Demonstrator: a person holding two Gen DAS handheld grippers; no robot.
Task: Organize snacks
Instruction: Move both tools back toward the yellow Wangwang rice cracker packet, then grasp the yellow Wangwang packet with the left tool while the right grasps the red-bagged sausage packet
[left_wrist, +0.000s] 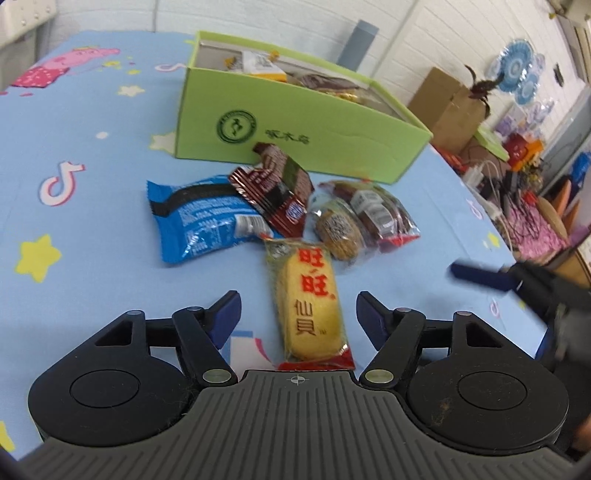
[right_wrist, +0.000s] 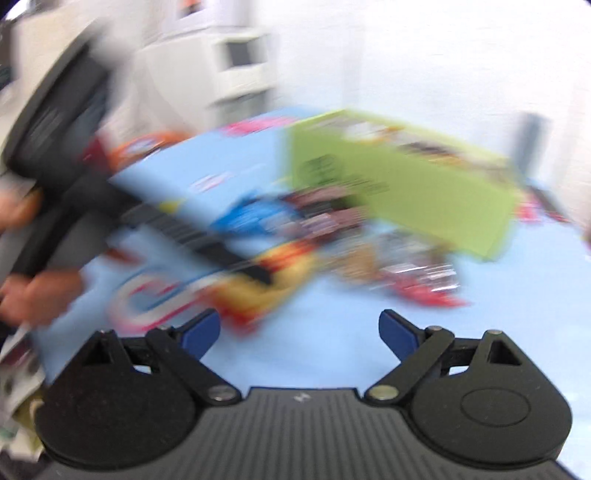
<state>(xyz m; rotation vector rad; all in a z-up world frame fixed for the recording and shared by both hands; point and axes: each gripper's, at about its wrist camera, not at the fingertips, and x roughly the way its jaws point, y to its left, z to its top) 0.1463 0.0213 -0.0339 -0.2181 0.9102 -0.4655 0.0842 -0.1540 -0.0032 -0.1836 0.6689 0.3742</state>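
Snacks lie in a loose heap on the blue cartoon-print tablecloth (left_wrist: 92, 155), straight ahead of the left gripper (left_wrist: 298, 314). Nearest to it is a yellow rice cracker packet (left_wrist: 308, 310) with red characters, lying lengthwise between the two blue-padded fingers (left_wrist: 226, 314); the pads stand clear of it on both sides, so the jaws are about half open and grip nothing. Just beyond the packet's far end sits a blue wrapper (left_wrist: 201, 221) to the left, with a dark red-brown packet (left_wrist: 277, 192) lying partly across it and tilted up towards the box behind. To the right of those is a clear bag (left_wrist: 365, 218) holding round brown cakes and something red. Further out from the fingers stands an open green box (left_wrist: 295, 125) with a round dark logo on its side, already holding several wrapped snacks. At the right edge of the left wrist view, one blue finger of the other tool pokes in above the cloth, blurred.

The right gripper (right_wrist: 299, 332) has its jaws spread wide with only bare blue cloth between them. Its view is badly smeared: ahead and slightly left of it the yellow packet and the heap are streaks, the green box beyond to the right. At far left a hand (right_wrist: 37, 295) holds the left tool's dark body.
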